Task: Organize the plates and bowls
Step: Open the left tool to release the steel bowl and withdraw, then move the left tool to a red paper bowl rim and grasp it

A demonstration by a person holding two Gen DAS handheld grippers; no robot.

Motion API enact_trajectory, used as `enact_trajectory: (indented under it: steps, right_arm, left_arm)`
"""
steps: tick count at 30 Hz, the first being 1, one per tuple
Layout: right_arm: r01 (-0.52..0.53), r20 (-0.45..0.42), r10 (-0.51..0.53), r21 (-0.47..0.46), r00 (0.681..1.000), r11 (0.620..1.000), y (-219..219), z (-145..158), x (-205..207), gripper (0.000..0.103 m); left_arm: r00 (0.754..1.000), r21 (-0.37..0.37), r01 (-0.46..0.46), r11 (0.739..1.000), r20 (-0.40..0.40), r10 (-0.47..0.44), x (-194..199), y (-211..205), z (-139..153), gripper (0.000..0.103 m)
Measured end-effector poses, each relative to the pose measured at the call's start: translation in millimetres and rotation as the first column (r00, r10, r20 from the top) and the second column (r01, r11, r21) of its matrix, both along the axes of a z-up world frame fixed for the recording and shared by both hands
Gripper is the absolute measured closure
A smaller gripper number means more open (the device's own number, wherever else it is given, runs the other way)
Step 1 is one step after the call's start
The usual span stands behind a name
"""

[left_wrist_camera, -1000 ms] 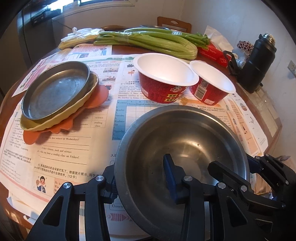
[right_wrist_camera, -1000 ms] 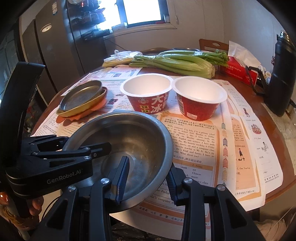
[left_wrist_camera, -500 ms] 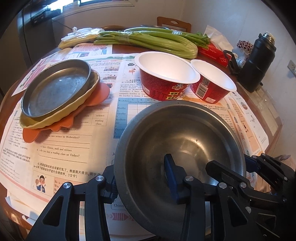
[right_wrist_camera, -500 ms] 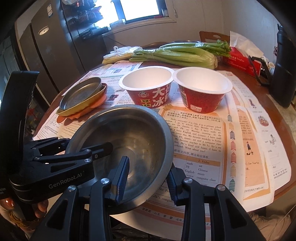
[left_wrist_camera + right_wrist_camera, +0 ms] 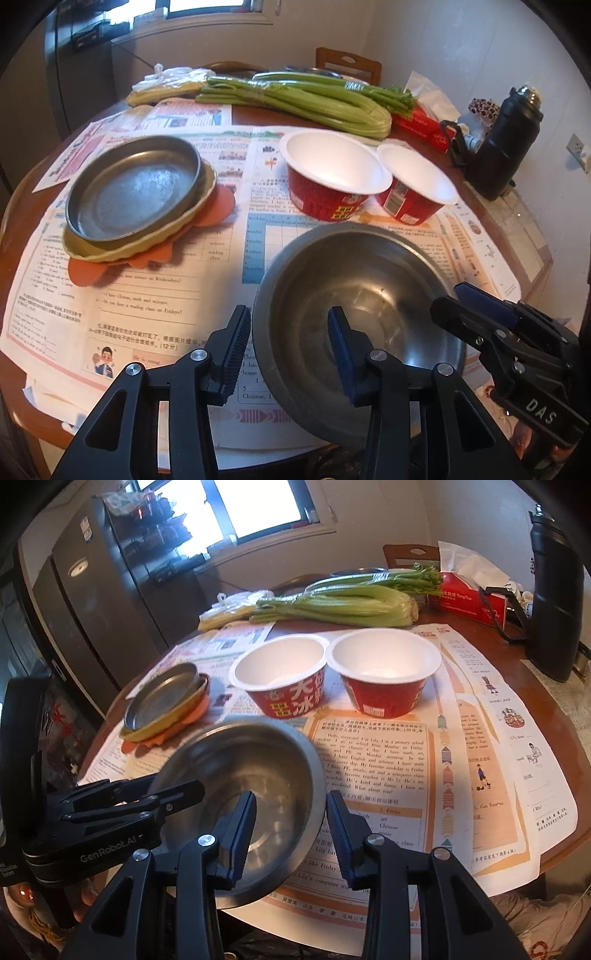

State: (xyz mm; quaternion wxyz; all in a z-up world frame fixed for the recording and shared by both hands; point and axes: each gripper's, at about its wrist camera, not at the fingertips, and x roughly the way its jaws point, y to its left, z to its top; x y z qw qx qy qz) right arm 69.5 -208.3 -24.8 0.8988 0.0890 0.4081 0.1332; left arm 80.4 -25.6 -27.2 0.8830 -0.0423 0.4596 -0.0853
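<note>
We are holding the steel bowl [image 5: 362, 295] at the bottom middle of both frames, tipped up off the newspaper [image 5: 147, 295]. Our right gripper [image 5: 291, 830] is clamped on the bowl's near rim, one finger inside and one outside. Our left gripper [image 5: 288, 343] is straddling the other side of the rim; in its own view the outer finger is standing a little off the wall, so we judge it is not squeezing.

Next we probably need to carry the bowl to the two red paper bowls [image 5: 336, 177] in the upper middle and nest them.

The left view is showing the plate stack [image 5: 133, 195] clearly from above. The right view is showing a dark fridge [image 5: 103, 590] at upper left.
</note>
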Motion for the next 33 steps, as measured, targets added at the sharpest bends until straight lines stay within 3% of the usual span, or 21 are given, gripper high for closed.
enact_trajectory:
  steps: [9,15,22,33]
  right_arm:
    - [0.015,0.057,-0.018,0.046,0.998,0.999,-7,20,-6,0.063]
    - [-0.004,0.071,-0.001,0.070,0.997,0.998,-1,27,6,0.063]
    - [0.024,0.021,-0.027,0.152,0.999,0.988,-4,18,35,0.063]
    - [0.080,-0.064,-0.067,0.241,0.996,0.967,-6,2,83,0.063]
  left_arm:
    - [0.991,-0.094,-0.066,0.993,0.111,0.076,-3,55,64,0.056]
    - [0.976,-0.113,-0.103,0.988,0.181,0.122,7,79,97,0.053]
    - [0.987,-0.118,-0.045,0.992,0.150,0.063,38,61,81,0.053]
    - [0.998,-0.020,0.048,0.999,0.032,-0.047,123,2,45,0.053]
